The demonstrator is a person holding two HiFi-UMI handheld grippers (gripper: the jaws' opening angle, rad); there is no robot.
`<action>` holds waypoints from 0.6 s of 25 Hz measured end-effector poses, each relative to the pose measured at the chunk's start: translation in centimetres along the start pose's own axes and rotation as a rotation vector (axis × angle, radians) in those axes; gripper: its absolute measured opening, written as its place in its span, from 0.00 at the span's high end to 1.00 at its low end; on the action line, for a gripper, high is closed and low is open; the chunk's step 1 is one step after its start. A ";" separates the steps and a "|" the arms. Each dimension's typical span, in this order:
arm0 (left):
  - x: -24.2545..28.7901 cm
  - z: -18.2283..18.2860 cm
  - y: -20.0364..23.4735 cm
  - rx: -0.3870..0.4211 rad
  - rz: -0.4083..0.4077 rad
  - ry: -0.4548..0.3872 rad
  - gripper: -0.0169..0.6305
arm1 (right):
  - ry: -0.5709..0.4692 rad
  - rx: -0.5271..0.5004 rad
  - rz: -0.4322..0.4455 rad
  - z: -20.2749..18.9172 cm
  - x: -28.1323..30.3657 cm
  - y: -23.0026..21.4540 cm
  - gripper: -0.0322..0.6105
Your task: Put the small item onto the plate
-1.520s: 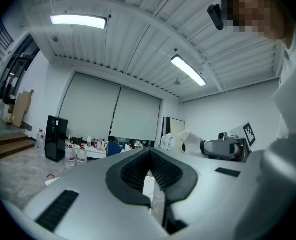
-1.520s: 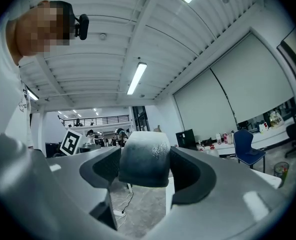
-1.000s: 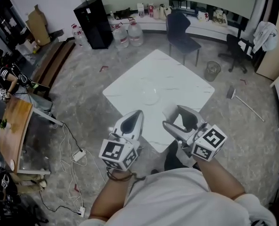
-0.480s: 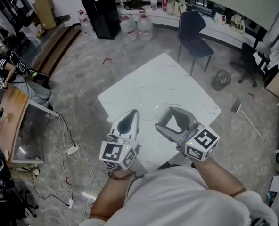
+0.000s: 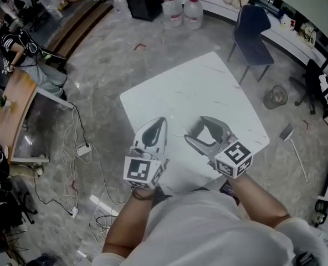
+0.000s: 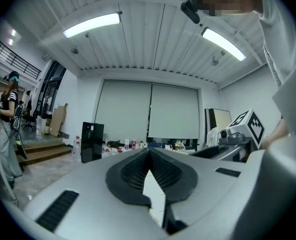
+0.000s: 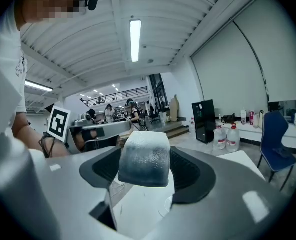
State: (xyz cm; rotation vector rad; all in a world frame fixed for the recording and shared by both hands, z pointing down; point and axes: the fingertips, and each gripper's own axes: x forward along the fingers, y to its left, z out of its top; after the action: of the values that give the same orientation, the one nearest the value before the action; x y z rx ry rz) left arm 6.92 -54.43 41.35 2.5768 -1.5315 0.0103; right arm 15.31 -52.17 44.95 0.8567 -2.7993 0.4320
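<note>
Above the white worktop (image 5: 208, 87), the right claw (image 5: 199, 131) pinches the small item (image 7: 144, 159), a pale, rounded block with a greyish, frosted-looking face, gripped between the two dark pads. The left claw (image 5: 160, 122) hangs beside it with its tips pressed together and nothing between them. By my judgement the pick-up is done and the placing is what remains: the item is off the worktop, in the air, and not yet on the plate. Only the right gripper view shows the item plainly. From the head view, that claw's own body hides most of it, and I cannot pick out the plate there with any certainty. The right gripper view also shows a faint round outline (image 7: 166, 204) on the worktop under the item, which may be the rim of a clear plate, though it is too faint to be sure. The left gripper view adds only that its claw is empty, with a sliver of white worktop visible below the meeting tips.
</note>
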 end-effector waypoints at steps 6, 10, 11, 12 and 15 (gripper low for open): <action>1.4 -3.4 2.3 -0.027 -0.003 0.044 0.96 | 0.109 0.013 -0.015 -4.6 4.1 -2.8 0.49; 2.7 -5.3 4.0 -0.036 -0.020 0.058 0.96 | 0.177 -0.008 -0.029 -7.4 7.1 -4.0 0.49; 3.0 -5.7 4.3 -0.040 -0.026 0.062 0.96 | 0.195 -0.020 -0.034 -8.2 7.8 -4.3 0.49; 3.2 -6.2 4.6 -0.046 -0.030 0.067 0.96 | 0.213 -0.031 -0.039 -9.1 8.4 -4.6 0.49; 3.8 -7.4 5.7 -0.059 -0.039 0.078 0.96 | 0.263 -0.039 -0.053 -11.9 10.3 -5.7 0.49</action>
State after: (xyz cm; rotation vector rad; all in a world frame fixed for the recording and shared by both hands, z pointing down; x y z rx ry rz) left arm 4.25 -59.47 49.62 2.5292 -1.4325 0.0596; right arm 11.17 -58.18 60.04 0.8001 -2.5307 0.4453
